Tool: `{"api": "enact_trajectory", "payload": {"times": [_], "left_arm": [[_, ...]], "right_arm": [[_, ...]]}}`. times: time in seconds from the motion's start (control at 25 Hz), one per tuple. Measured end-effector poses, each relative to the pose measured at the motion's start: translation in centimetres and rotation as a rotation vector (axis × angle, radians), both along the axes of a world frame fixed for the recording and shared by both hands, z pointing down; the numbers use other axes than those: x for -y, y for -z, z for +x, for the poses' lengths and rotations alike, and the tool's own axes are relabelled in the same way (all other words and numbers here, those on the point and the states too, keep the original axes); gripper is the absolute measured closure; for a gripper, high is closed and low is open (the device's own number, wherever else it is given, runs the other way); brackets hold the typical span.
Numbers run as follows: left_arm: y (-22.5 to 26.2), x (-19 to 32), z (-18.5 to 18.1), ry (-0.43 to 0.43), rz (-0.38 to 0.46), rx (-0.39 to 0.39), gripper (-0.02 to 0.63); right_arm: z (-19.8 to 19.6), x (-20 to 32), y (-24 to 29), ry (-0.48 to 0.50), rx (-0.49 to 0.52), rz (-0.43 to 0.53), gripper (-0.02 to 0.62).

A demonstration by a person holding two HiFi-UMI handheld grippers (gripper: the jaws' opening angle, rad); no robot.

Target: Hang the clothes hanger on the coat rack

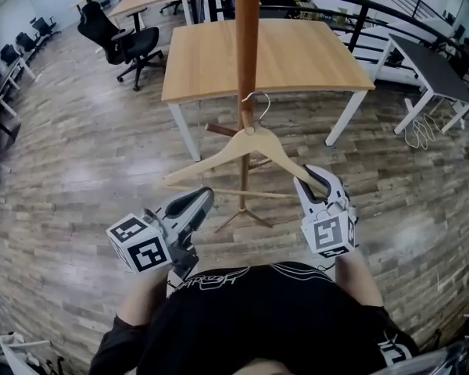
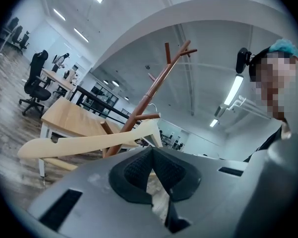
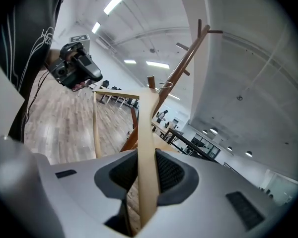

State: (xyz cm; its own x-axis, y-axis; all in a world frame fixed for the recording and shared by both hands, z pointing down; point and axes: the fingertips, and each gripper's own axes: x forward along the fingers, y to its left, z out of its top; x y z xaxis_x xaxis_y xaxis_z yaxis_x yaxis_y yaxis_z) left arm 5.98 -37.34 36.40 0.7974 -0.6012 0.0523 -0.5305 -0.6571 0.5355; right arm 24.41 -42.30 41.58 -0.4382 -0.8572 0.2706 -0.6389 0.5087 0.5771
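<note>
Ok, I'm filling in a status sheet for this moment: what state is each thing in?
Hanger: held by one arm, hook close by the rack's pole; can't tell if it is hung.
Right gripper: jaws shut on the hanger.
Left gripper: jaws shut, empty.
Rack: upright.

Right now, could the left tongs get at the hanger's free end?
Probably yes: the left tongs sit close to the free end of the hanger, with nothing between them. They look shut, so they would need opening first.
</note>
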Motion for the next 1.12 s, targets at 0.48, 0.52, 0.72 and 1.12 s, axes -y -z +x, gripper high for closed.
{"api": "enact_trajectory", "payload": {"times": [0.48,0.52,0.72,1.12], "left_arm": [[-1.9,0.5,-0.3,0.082,-0.055,0.002,0.598],[-2.0,0.5,-0.4,0.086,-0.057,0.001,0.598],[-2.5,0.3,-0.8,0.102,-0.066,0.001,0.598],[-2.7,0.0,-2.8,0.139,-0.073,-0.002,0.598]], "right_arm": [[-0.5,2.0,-2.7,0.062,-0.049,0.005,0.477],[-0.5,2.1,-3.2,0.064,-0.048,-0.003,0.477],[-0.7,2.2,-4.8,0.063,-0.042,-0.031,0.477],[-1.1,3.4,-7.3,0.039,-0.040,-0.081,0.477]]}}
